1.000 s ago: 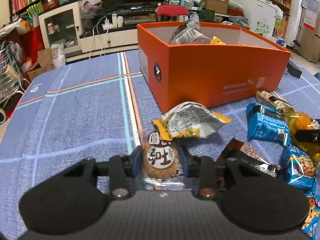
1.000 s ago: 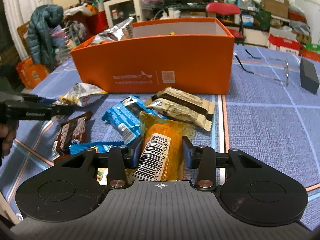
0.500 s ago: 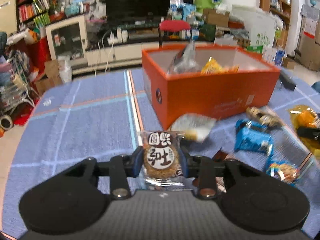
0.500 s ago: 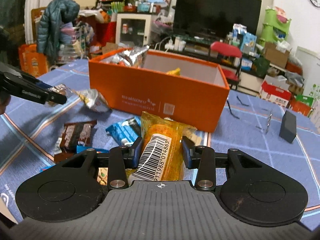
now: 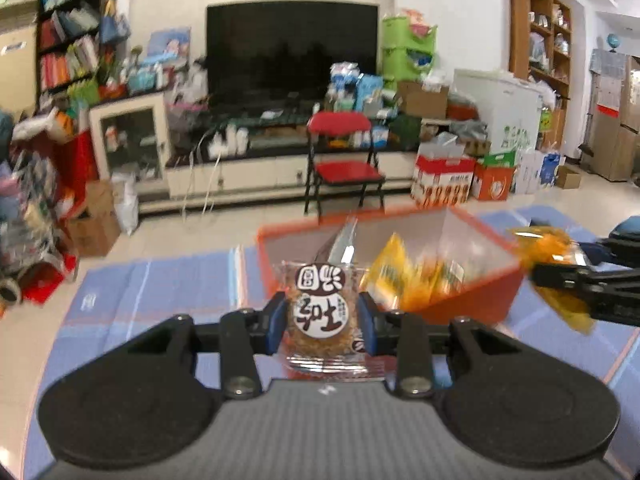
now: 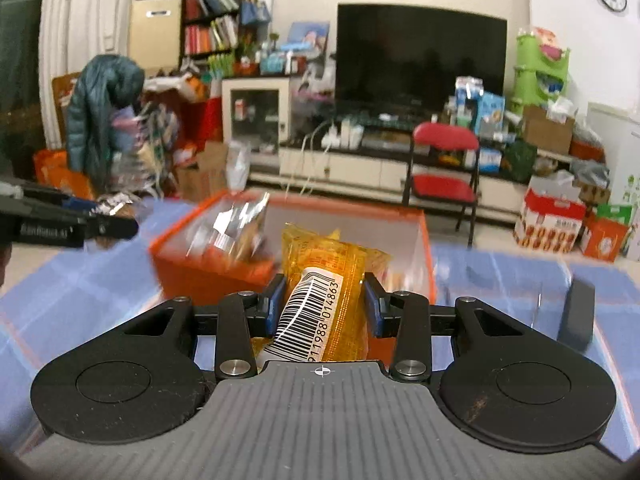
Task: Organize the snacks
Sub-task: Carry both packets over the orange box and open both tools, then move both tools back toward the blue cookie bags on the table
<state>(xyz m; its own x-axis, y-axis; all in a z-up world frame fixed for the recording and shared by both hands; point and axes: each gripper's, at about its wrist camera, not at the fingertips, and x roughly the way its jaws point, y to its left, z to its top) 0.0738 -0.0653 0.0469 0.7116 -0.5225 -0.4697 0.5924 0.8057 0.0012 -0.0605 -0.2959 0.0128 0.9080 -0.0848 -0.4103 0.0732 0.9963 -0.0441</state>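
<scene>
Left gripper (image 5: 322, 312): jaws closed on a round biscuit in clear wrapper (image 5: 320, 312), blue pads pressed against both sides of the packet; brown-and-white label facing the camera, packet upright, top edge above the pads, bottom seam below them.

Right gripper (image 6: 325, 306): jaws closed on a yellow-orange snack packet (image 6: 328, 280), white barcode label facing the camera, packet standing up and forward from between the pads, upper end leaning slightly left.

Orange box (image 5: 472, 300): open-topped, on blue checked tablecloth (image 5: 132, 300), ahead of and below both pairs of jaws. From the left wrist, just beyond the jaws and to their right; from the right wrist, directly ahead, partly hidden behind the held packet.

Contents of box: silvery foil packet (image 6: 236, 228) toward the left end as seen past the right jaws; yellow packets (image 5: 404, 276), blurred, seen just right of the left jaws.

Beyond the box, well apart: red folding chair (image 5: 344, 152), black television (image 5: 292, 52).

Small dark block (image 6: 576, 316): on the cloth, right of the right jaws.
</scene>
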